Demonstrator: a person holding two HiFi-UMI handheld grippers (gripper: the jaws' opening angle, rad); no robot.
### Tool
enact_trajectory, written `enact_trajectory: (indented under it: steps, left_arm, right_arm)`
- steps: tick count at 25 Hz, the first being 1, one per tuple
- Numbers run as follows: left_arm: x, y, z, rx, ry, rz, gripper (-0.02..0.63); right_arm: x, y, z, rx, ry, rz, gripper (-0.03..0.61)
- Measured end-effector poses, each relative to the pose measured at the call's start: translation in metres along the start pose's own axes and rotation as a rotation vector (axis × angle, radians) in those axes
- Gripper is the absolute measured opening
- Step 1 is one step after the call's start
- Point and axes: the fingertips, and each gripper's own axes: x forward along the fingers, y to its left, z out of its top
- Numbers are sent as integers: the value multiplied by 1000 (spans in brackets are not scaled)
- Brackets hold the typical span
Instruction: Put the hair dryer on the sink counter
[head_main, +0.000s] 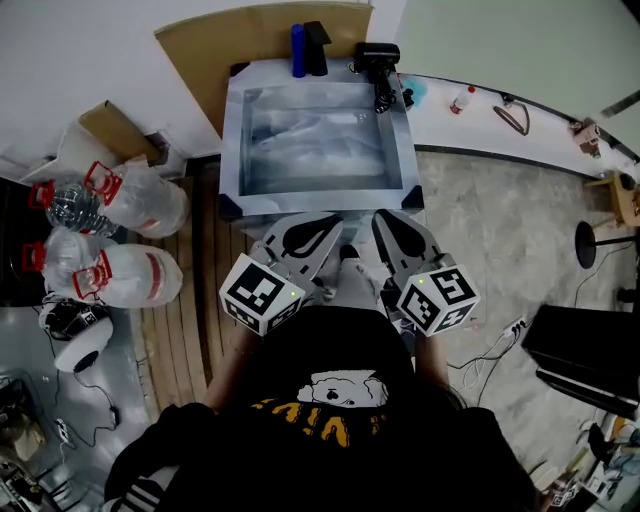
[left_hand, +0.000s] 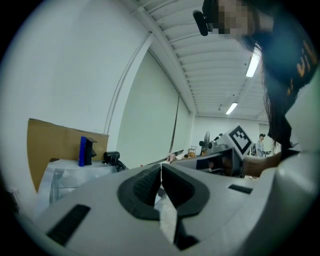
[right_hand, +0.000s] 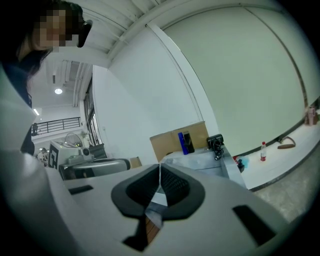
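The black hair dryer (head_main: 378, 60) lies at the back right corner of the silver sink unit (head_main: 232, 150), on its counter rim; it also shows small in the left gripper view (left_hand: 112, 158) and the right gripper view (right_hand: 215, 142). Both grippers hang close to the person's body, in front of the sink's near edge and far from the dryer. My left gripper (head_main: 330, 232) is shut with nothing in it, tips meeting (left_hand: 161, 172). My right gripper (head_main: 385, 222) is shut and empty too (right_hand: 160, 172).
A blue bottle (head_main: 298, 50) and a black bottle (head_main: 317, 47) stand at the sink's back edge, before a cardboard sheet (head_main: 250, 40). Large water jugs (head_main: 140, 200) lie on the floor at left. A white ledge (head_main: 500, 135) with a small bottle (head_main: 462, 98) runs right.
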Motion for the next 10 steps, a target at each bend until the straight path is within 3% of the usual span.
enact_trajectory:
  steps: [10]
  left_arm:
    - [7,-4,-7,1,19,-32,9]
  right_arm:
    - [-12,-24,10,-3,-23,-55,11]
